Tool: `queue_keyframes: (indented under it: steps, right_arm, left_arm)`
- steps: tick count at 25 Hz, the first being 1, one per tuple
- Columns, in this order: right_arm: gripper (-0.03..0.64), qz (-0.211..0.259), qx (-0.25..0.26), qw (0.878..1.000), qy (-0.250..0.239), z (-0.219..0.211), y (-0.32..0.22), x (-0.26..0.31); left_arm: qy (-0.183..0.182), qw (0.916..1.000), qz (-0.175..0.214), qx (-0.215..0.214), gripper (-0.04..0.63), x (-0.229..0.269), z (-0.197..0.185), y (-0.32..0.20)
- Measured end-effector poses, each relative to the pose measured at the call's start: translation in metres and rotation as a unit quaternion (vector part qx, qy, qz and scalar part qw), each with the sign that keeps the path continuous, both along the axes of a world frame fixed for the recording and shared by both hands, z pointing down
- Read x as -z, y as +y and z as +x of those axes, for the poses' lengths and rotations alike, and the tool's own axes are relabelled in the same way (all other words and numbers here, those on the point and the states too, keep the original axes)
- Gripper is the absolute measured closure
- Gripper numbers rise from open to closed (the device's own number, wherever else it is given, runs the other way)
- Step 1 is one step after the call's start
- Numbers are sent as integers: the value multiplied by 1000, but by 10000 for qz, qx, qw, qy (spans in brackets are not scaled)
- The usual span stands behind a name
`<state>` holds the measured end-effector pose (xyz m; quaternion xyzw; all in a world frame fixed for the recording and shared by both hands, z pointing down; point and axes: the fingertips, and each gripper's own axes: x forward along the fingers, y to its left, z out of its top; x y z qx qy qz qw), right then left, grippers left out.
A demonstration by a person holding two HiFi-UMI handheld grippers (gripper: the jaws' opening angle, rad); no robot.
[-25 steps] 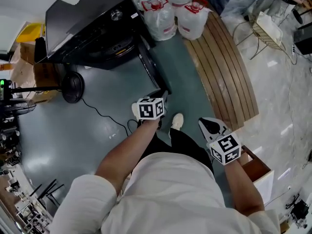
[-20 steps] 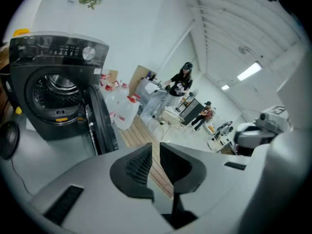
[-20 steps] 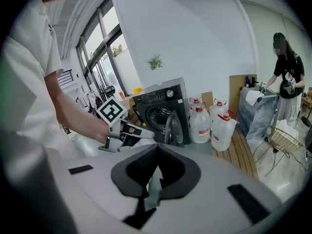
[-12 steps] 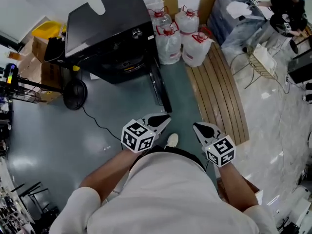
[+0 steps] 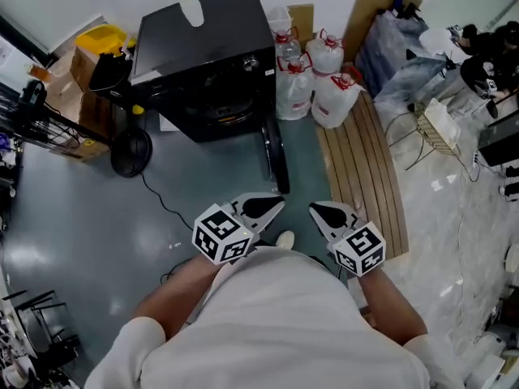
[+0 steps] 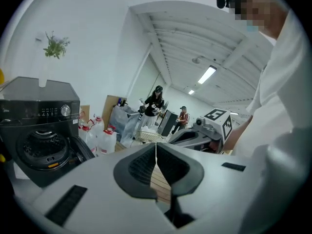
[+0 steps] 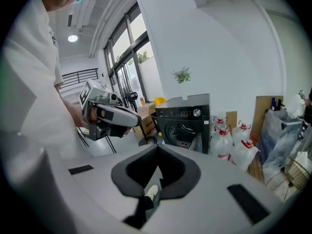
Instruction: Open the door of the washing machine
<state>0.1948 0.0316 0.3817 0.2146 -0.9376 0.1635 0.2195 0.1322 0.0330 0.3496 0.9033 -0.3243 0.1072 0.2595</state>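
Observation:
The black washing machine [image 5: 203, 55] stands on the grey floor ahead of me, and its round door [image 5: 274, 156] hangs swung out to the right. The drum opening [image 6: 41, 147] shows in the left gripper view. Both grippers are held up near my chest, well short of the door. My left gripper [image 5: 272, 207] is shut with nothing between its pads [image 6: 146, 162]. To its right, my right gripper [image 5: 318, 211] also has its jaws together and holds nothing. In the right gripper view the machine [image 7: 187, 123] is straight ahead, with the left gripper [image 7: 107, 113] to its left.
Several water jugs [image 5: 320, 83] stand right of the machine, beside a slatted wooden platform [image 5: 365, 177]. A floor fan [image 5: 131, 152] and its cable lie left of the machine. A small plant [image 5: 190, 6] stands on the machine's top. People [image 6: 155, 104] are far off behind the jugs.
Both grippers have risen and drawn back from the open door toward my chest. The left jaws have gone from open to shut. The head view has lifted, so more of the room shows.

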Motion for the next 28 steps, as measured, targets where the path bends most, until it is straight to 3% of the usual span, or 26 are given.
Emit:
queue_keyframes:
  steps: [28]
  right_arm:
    - [609, 97, 234, 9997, -12, -10, 31, 1]
  left_arm:
    - [-96, 9999, -17, 124, 574, -16, -7, 27]
